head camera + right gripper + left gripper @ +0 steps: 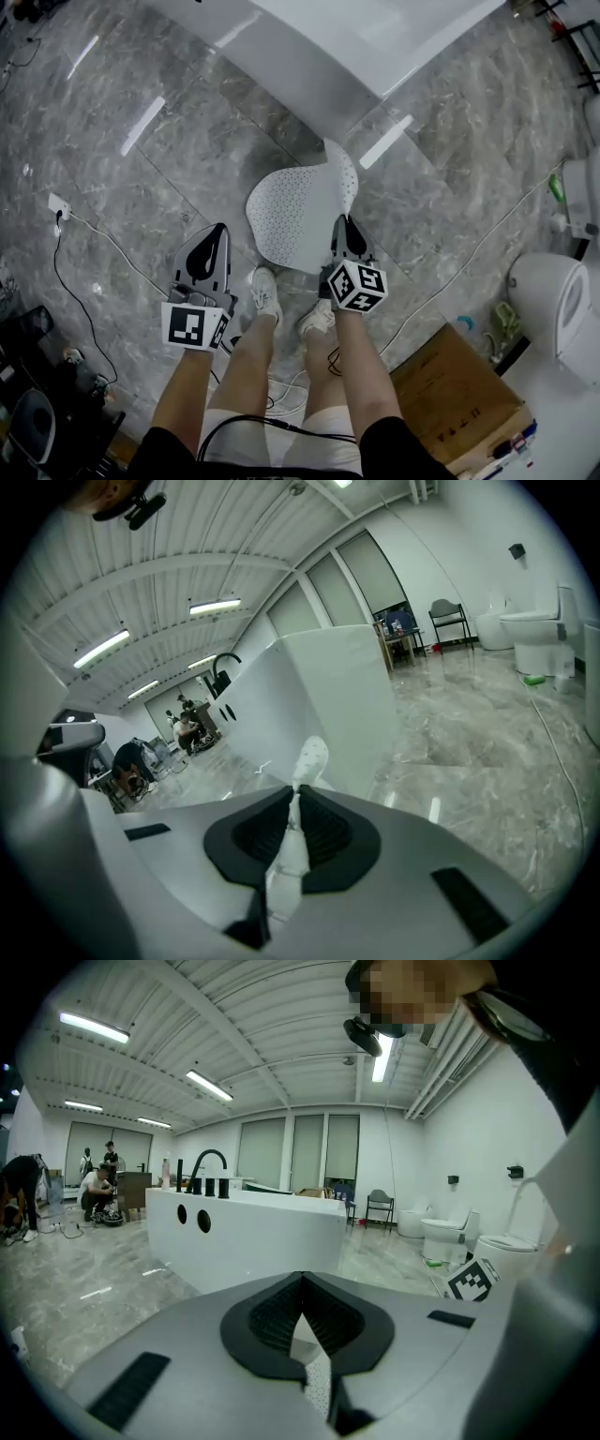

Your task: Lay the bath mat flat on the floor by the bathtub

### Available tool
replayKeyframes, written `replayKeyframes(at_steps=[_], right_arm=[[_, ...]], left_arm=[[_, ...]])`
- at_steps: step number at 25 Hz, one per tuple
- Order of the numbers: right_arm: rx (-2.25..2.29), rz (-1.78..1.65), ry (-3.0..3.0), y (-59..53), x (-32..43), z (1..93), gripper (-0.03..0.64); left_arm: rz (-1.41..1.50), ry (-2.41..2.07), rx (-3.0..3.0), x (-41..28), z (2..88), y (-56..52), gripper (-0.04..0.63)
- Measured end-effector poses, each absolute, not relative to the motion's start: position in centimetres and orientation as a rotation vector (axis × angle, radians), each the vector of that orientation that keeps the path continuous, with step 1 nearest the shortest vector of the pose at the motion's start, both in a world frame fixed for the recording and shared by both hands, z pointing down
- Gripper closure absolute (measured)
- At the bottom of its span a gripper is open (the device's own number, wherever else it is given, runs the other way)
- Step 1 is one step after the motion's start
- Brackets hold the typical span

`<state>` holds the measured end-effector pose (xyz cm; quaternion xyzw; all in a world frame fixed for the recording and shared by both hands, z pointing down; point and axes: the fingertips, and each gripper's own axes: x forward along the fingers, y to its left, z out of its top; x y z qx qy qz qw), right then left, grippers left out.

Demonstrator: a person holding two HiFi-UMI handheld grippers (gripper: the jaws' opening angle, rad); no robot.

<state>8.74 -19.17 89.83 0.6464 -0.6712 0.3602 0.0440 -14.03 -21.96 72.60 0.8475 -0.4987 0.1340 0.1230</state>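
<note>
Grey marbled floor (187, 141) throughout, glossy, with ceiling lights mirrored in it.

White bathtub (356, 47) along the far side. A black tap stands on its rim in the left gripper view.

Brown cardboard box (459, 394) to the person's right, with a white toilet (562, 300) beyond it.

Bath mat (295, 211): white, rounded, dotted with small holes. It is between the person's feet and the tub, close to the tub's side. It is not flat, its far right edge curling up and over. I cannot tell whether any part of it touches the floor.

Right gripper (347, 225): jaws closed on the mat's near right edge. Its own view shows a white strip of mat (309, 757) pinched between the pads and poking out past the tips.

Left gripper (218, 232): well left of the mat, with bare floor between them. Jaws meet at the tips with nothing sticking out. A sliver of dotted white shows through the slit behind them.

White sneakers (266, 292), toes towards the mat.

Thin black cable (94, 234) trails across the floor from a white socket block (59, 206).
</note>
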Motion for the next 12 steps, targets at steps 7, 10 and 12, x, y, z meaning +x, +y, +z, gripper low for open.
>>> replayKeyframes(at_steps=[7, 10, 12], right_arm=[[1.987, 1.111, -2.008, -20.2, 16.7, 93.8, 0.58], [1.919, 1.071, -2.005, -20.5, 18.5, 96.0, 0.578], [1.87, 1.009, -1.983, -20.5, 19.5, 97.6, 0.578]], left_arm=[[0.427, -1.408, 2.489, -8.7, 75.3, -20.7, 0.583], [0.437, -1.389, 2.497, -7.0, 76.6, -20.4, 0.583], [0.448, -1.382, 2.506, -6.3, 77.3, -20.5, 0.583]])
